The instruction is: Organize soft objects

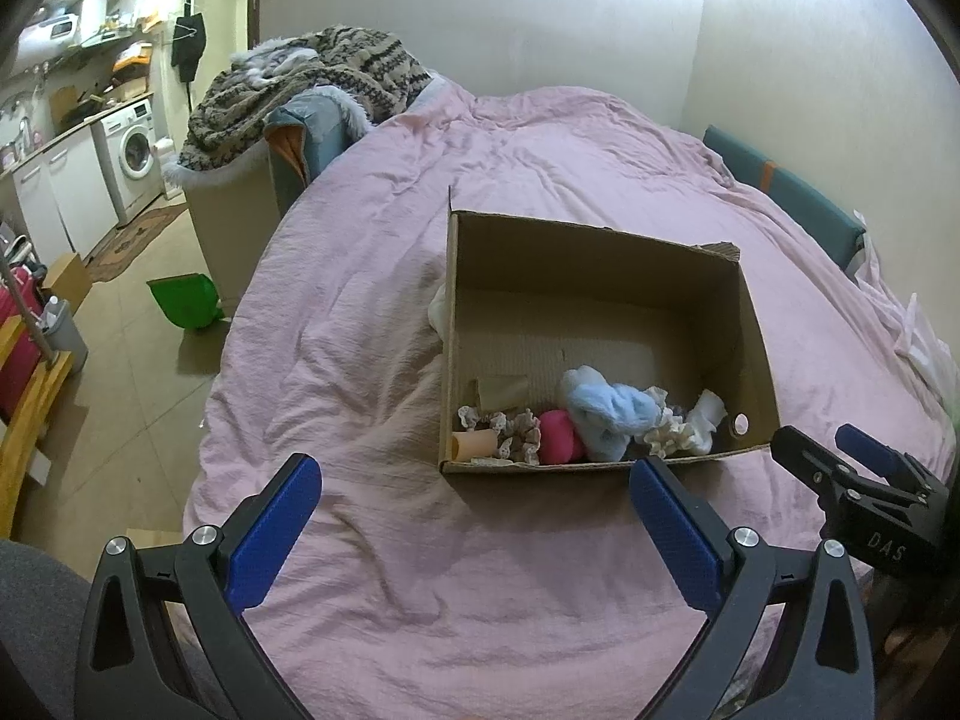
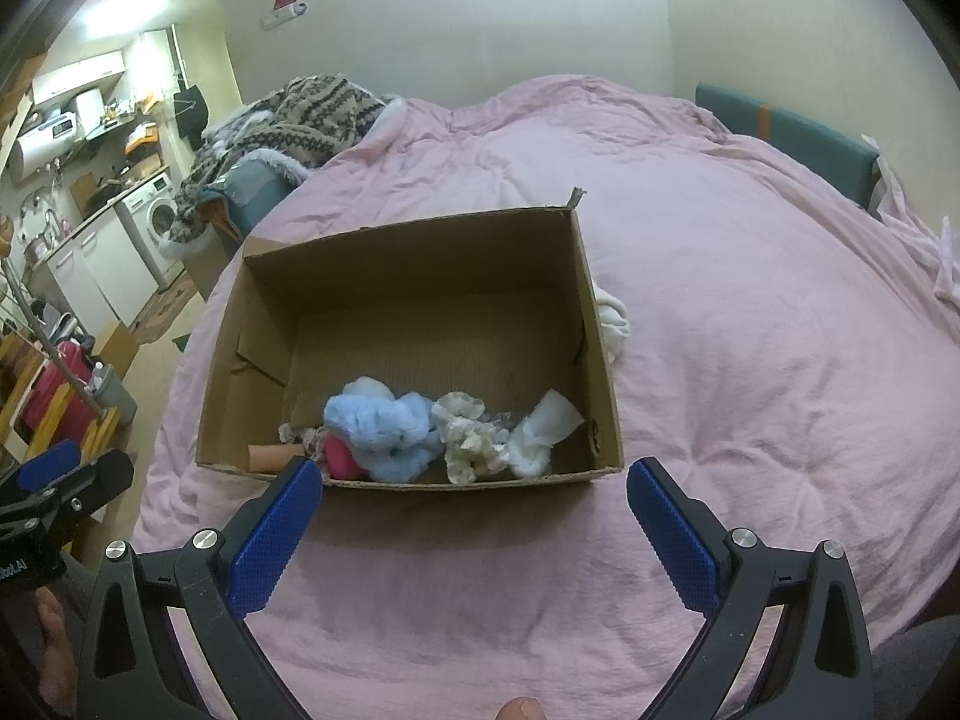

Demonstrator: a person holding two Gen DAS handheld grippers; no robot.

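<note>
Cardboard is what I'm working around: an open cardboard box (image 1: 600,324) sits on the pink duvet (image 1: 372,372), and most of the soft things already lie along its near wall. I can pick out a blue fluffy toy (image 2: 384,432), a pink ball (image 1: 559,437), a cream frilly piece (image 2: 468,438), a white cloth (image 2: 543,435) and some lace-trimmed bits at the near left corner. My left gripper (image 1: 474,531) is spread wide with nothing between its blue pads, hanging over the duvet just short of the box. My right gripper (image 2: 474,531) is likewise released and empty, in front of the near wall.

I judge the sorting nearly done, with one pick left: a white soft item (image 2: 612,318) lies on the duvet, touching the outside of the box's side wall. From the right wrist view it is on the box's right; from the left wrist view it peeks out on the left, so the two cameras plainly face the box from opposite ends.

Fetching it means reaching past the box rather than over it, since the tall wall partly hides the item. A knitted blanket (image 1: 312,90) is piled well beyond, out of my way.
</note>
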